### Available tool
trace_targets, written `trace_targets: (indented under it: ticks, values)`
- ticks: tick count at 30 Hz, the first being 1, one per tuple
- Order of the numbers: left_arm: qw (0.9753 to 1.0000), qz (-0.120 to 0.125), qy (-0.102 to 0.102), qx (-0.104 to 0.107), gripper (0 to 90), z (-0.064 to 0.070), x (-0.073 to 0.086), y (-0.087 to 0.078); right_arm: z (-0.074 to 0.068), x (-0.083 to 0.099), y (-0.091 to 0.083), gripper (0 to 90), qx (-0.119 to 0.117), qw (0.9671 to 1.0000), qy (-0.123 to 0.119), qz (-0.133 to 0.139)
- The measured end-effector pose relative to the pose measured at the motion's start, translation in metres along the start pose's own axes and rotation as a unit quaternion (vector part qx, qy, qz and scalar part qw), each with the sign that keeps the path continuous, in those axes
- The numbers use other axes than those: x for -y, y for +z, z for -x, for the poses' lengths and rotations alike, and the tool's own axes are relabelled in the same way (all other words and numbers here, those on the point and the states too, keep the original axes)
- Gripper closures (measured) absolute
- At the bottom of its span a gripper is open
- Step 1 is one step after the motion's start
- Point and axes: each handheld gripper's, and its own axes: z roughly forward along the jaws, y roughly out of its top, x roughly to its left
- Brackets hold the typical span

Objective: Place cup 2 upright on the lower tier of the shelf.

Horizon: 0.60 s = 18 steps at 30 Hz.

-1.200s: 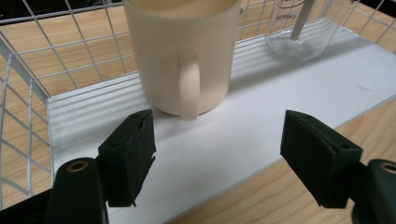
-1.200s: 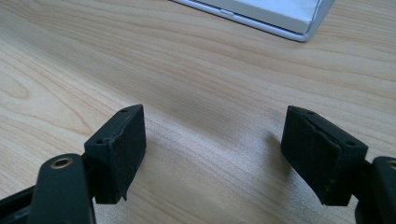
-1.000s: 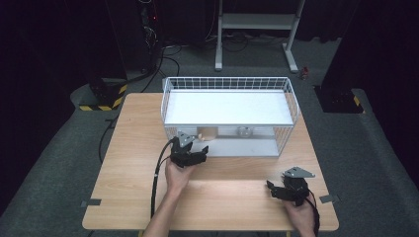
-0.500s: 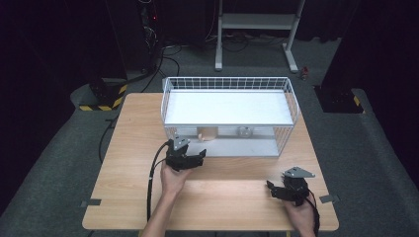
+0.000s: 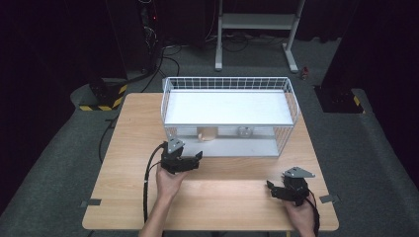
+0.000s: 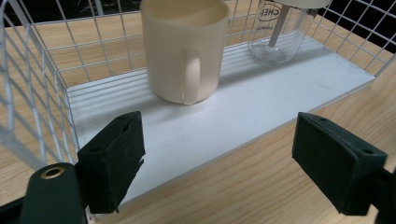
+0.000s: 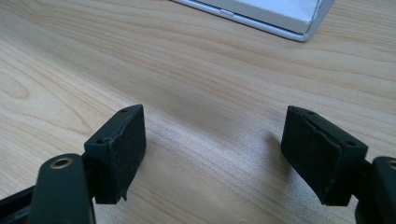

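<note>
I am holding my left gripper (image 6: 219,163) with its fingers spread wide and empty just before the cream mug (image 6: 184,49) on the rack's (image 5: 230,111) lower shelf, while my right gripper (image 7: 215,154) is hovering open over the bare wooden counter (image 7: 196,74). The mug is looking rigid, smooth, probably breakable, best taken across its body beside the handle, with a clear jar (image 6: 280,32) standing just beyond it and dark floor (image 5: 74,74) lying around the counter.

Metal stand (image 5: 257,29), hazard-striped block (image 5: 104,96)
</note>
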Motion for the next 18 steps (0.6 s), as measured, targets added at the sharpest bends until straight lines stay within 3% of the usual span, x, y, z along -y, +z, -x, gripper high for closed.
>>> trace_targets:
  ticks: [18]
  values:
    - [0.9999, 0.009, -0.008, -0.007, 16.9, -0.01, 0.006, -0.02, 0.0, 0.0, 0.0, 22.3, 0.001, 1.0, 0.001, 0.0]
